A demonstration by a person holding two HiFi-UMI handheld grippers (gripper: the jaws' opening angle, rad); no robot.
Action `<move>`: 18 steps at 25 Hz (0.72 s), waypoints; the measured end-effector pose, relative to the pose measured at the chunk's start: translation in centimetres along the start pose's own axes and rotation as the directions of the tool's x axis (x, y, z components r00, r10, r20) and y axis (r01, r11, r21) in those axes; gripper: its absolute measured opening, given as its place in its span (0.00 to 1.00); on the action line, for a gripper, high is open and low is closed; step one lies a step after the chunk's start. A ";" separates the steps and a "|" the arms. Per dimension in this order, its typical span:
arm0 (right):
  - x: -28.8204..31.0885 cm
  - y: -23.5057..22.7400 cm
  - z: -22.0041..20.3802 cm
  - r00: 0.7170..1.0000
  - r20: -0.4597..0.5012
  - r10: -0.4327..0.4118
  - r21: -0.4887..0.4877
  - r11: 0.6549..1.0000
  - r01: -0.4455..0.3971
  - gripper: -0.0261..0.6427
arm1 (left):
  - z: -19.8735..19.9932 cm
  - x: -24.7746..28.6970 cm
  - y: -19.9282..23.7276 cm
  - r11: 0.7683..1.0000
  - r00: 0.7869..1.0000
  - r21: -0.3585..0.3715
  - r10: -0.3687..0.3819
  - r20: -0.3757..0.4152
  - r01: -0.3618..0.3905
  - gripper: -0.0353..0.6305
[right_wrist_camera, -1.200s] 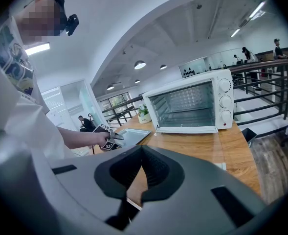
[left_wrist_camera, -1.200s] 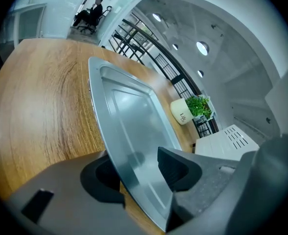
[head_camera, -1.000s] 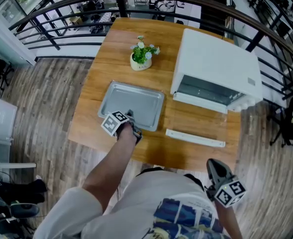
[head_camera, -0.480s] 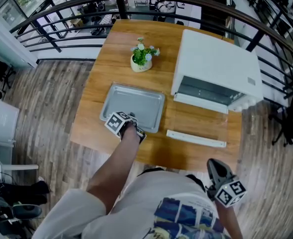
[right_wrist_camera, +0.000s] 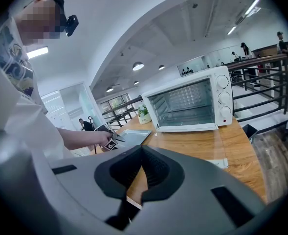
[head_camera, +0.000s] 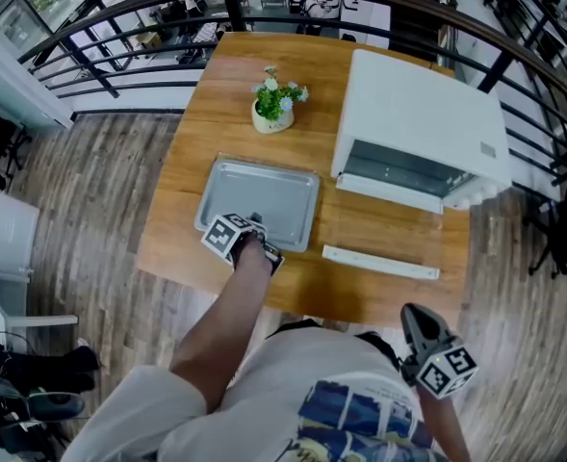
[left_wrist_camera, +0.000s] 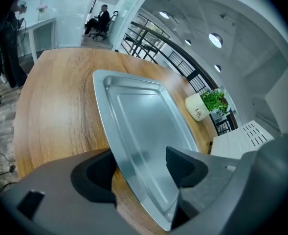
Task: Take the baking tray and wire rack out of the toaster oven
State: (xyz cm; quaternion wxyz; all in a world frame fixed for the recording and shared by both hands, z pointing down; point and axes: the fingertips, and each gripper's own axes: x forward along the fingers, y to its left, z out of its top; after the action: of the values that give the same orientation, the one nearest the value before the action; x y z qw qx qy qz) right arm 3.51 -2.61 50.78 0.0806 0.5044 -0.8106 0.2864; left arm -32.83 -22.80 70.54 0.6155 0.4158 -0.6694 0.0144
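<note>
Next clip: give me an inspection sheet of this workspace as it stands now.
Surface: wooden table, holding tray, oven and plant.
Job's things: baking tray flat on the table; toaster oven with its door folded down; wire rack not seen outside the oven.
Clutter: potted plant near the far edge.
Grippers: left gripper open, jaws just opened, tray rim between them unpressed; right gripper shut, empty.
Cables: nothing seen.
Surroundings: black railing, wood floor.

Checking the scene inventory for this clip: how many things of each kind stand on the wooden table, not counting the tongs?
Toaster oven: 1
Baking tray: 1
Potted plant: 1
Total: 3
</note>
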 end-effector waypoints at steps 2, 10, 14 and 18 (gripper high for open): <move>-0.1 0.1 0.0 1.000 0.001 0.002 0.000 1.000 -0.002 0.04 | -0.1 -0.2 0.3 1.000 1.000 0.006 0.006 -0.004 -0.006 0.52; -0.4 0.5 -0.3 1.000 0.004 0.008 0.000 1.000 -0.008 0.04 | -0.1 -1.3 0.9 0.999 1.000 0.031 -0.016 0.011 0.016 0.52; -0.6 0.7 -0.6 1.000 -0.001 0.005 0.002 1.000 -0.005 0.04 | -0.2 -1.8 1.0 0.999 0.999 0.037 -0.033 0.004 0.033 0.52; -0.9 0.9 -1.0 1.000 -0.001 0.002 0.005 1.000 -0.002 0.04 | -0.4 -2.4 0.7 0.996 0.998 0.073 -0.061 0.013 0.060 0.52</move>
State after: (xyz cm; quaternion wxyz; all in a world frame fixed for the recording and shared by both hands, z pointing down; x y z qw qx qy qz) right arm 2.96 -1.07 50.89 0.0797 0.5036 -0.8103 0.2889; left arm -33.14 -20.78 68.97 0.5950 0.4580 -0.6602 0.0170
